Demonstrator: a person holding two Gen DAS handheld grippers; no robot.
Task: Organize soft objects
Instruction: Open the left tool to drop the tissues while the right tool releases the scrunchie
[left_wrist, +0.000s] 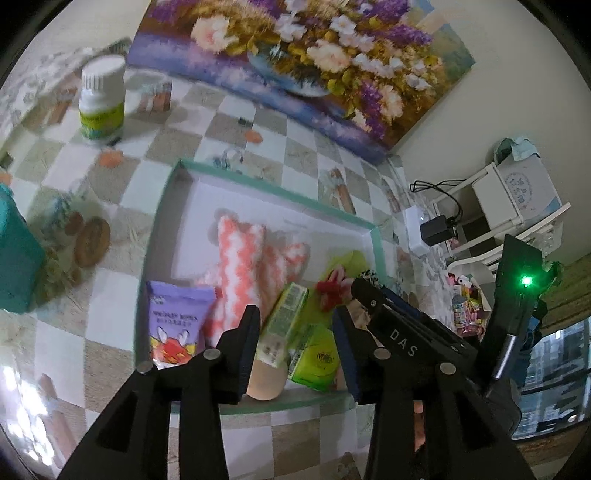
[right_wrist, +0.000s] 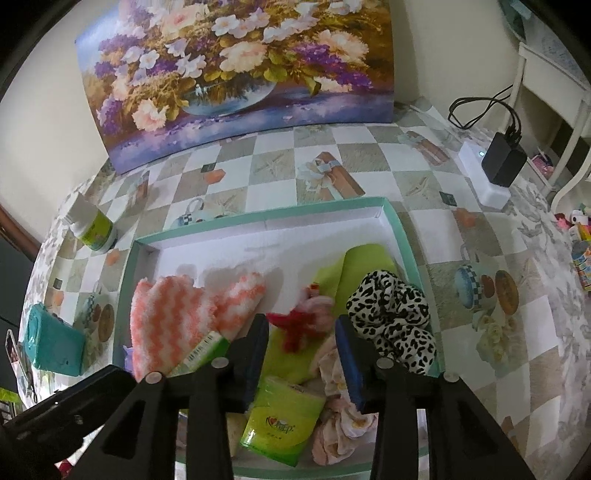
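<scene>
Right wrist view looks down between the right hand-held gripper (right_wrist: 301, 354), whose jaws stand partly open with nothing pinched; below the gap lie a green tissue pack (right_wrist: 280, 421) and a crumpled pale pink cloth (right_wrist: 341, 417), both at the near end of the tray (right_wrist: 402, 236), a shallow teal-rimmed box with a white floor. Farther in sit a red-and-pink fuzzy piece (right_wrist: 304, 325) on a lime cloth (right_wrist: 364, 266), a leopard-print scrunchie (right_wrist: 395, 314) against the right wall, and coral zigzag socks (right_wrist: 173, 317) toward the left. Beyond the tray the checkered surface (right_wrist: 273, 166) carries a white bottle (right_wrist: 92, 225), a teal box (right_wrist: 51, 343) at left, a white power strip with a black adapter (right_wrist: 504, 162) at right, and a flower painting (right_wrist: 236, 70) leaning on the wall. Left wrist view shows the left hand-held gripper (left_wrist: 295, 350) likewise partly open and empty, over the near left part of the tray, and it adds things the other view hides or cuts off: a purple wipes packet (left_wrist: 177, 325) in the tray's near left corner, a green carton (left_wrist: 286, 317) leaning beside the socks, a beige rounded item (left_wrist: 266, 384) at the near rim, and the right gripper's body with a green light (left_wrist: 525, 281).
</scene>
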